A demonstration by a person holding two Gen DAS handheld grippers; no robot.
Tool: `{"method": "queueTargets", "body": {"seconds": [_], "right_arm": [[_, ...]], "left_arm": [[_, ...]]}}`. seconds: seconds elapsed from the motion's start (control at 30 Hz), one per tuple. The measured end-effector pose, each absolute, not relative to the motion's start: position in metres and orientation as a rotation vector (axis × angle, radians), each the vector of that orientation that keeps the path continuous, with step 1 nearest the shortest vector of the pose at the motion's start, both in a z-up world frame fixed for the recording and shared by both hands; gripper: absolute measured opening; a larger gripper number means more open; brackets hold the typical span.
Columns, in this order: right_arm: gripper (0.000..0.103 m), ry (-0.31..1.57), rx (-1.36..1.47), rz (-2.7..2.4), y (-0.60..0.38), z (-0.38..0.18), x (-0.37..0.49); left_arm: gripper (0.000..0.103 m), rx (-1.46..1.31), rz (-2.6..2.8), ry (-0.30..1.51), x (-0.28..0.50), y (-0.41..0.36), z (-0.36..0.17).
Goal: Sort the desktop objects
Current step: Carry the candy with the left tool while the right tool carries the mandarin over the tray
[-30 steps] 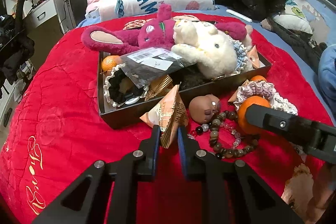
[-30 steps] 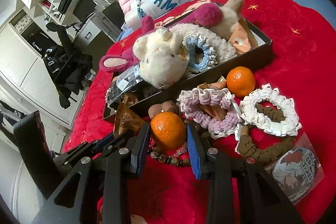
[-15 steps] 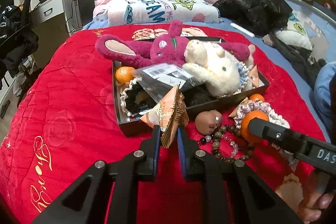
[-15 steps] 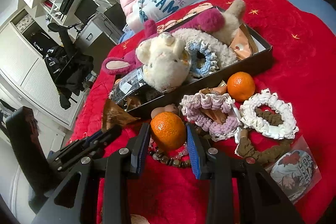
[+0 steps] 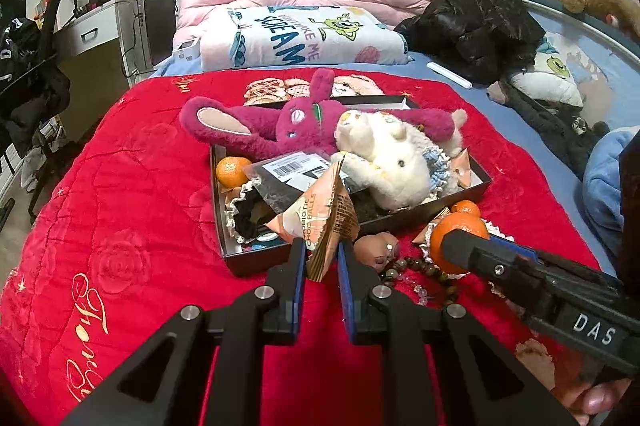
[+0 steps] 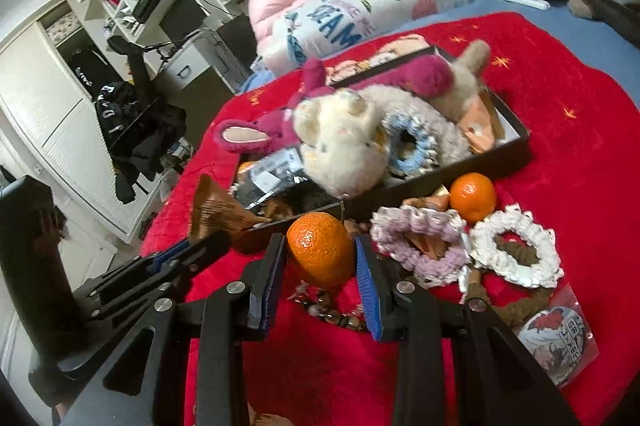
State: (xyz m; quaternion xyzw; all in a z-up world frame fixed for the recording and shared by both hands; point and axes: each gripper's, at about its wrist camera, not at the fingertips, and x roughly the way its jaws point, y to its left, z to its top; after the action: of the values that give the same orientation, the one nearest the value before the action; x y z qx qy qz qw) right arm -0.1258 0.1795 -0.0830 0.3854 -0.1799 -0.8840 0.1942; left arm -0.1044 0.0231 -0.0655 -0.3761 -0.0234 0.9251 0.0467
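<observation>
The left hand-held gripper (image 5: pixel 322 258) is pinching the lower corner of an orange snack packet (image 5: pixel 320 214), its two fingers closed nearly together on the foil. The packet is standing up out of the fingers, in front of the near wall of a black tray (image 5: pixel 256 262) that is sitting on a red blanket (image 5: pixel 120 218) spread over the bed.

The right hand-held gripper (image 6: pixel 320 258) is clamping a tangerine (image 6: pixel 319 248), with its fingers spread about as wide as the fruit and pressing on both sides. The tangerine is sitting above a string of brown beads (image 6: pixel 332 312) that is lying on the blanket, just in front of the tray's near edge.

Inside the tray, a white plush toy (image 5: pixel 394 162) is lying against a magenta plush rabbit (image 5: pixel 276 126), whose long ear is hanging over the tray's left side. A second tangerine (image 5: pixel 231 171) is resting in the tray's left rear corner, beside a clear bag with a barcode label (image 5: pixel 294 168).

On the blanket to the right of the tray, a third tangerine (image 6: pixel 473 196) is lying close to the tray wall. Next to it, a pink scrunchie (image 6: pixel 418 246) and a white scrunchie (image 6: pixel 516 252) are lying side by side. A small brown figure (image 5: pixel 378 246) is resting on the blanket between the snack packet and the right gripper.
</observation>
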Motion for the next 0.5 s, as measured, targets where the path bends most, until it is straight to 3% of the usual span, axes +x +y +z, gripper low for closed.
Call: {"method": "queueTargets", "body": {"seconds": [0.5], "right_arm": [[0.033,-0.435,1.023,-2.444,0.137,-0.052,-0.142]], "left_arm": [[0.016,-1.127,2.913,-0.071,-0.129,-0.029,-0.029]]}}
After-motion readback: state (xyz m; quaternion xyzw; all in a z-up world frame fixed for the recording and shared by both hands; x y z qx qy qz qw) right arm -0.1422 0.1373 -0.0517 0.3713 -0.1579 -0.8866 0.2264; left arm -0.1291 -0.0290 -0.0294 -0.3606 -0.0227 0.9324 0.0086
